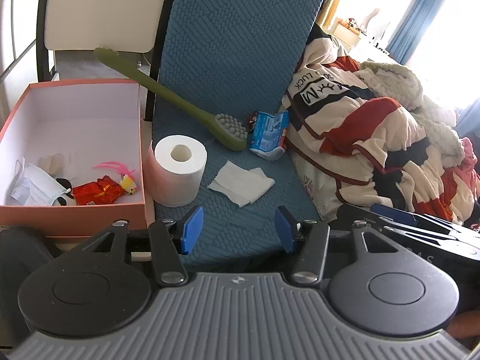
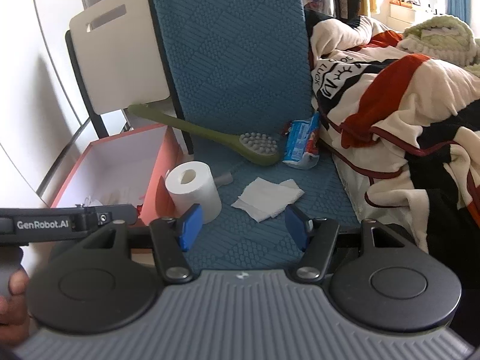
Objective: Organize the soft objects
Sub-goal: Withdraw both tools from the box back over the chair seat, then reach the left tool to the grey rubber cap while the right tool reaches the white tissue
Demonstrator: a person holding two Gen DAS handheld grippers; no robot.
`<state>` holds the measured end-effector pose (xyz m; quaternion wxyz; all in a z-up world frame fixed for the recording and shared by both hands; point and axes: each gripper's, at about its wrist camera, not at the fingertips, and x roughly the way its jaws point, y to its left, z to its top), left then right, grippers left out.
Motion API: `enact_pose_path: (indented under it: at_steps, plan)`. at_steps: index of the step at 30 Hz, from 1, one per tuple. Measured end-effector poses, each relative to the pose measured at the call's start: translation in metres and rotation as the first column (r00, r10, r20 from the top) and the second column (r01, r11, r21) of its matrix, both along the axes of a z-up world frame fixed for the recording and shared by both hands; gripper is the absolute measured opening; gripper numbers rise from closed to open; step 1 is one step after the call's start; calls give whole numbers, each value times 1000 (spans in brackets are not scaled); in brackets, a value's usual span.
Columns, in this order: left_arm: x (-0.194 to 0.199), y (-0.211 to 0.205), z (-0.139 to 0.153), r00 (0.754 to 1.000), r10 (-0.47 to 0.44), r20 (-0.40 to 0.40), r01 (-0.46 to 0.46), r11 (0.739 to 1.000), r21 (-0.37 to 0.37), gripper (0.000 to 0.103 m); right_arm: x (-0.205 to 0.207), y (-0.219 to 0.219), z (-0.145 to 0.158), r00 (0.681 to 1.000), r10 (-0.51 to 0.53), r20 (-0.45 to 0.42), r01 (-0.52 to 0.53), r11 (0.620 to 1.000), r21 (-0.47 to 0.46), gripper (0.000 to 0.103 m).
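While both hand-held grippers (image 1: 238, 229) (image 2: 244, 228) gape empty | pink box (image 1: 143, 162) (mask (image 1: 36, 187), toys (image 1: 99, 192)).

A long olive-green plastic massage brush with grey rubber nubs (image 1: 231, 130) is being rested on the blue textured mat (image 1: 240, 45), its handle reaching out past the mat's edge toward the white chair back with a slot handle (image 2: 120, 51). A rumpled cream, red and black blanket with printed lettering (image 1: 360, 126) is being heaped along the other side of the mat. Blue curtains (image 1: 417, 15) are being lit brightly by the window at the far end.
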<state>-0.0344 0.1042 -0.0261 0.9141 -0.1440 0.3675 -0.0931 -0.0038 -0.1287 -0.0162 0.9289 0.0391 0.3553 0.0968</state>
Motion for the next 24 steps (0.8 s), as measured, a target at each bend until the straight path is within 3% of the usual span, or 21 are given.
enact_pose_path:
  at_steps: [14, 20, 24]
  plan:
    - [40, -12, -10, 998, 1, -57, 3, 998, 58, 59, 31, -21, -33, 997, -20, -80, 23, 999, 39, 63]
    - [87, -18, -22, 995, 10, -96, 4, 990, 141, 59, 63, -30, -54, 991, -23, -129, 29, 999, 44, 63]
    - [128, -17, -31, 993, -3, -122, 21, 988, 151, 59, 89, -37, -72, 986, -29, -166, 36, 999, 39, 63]
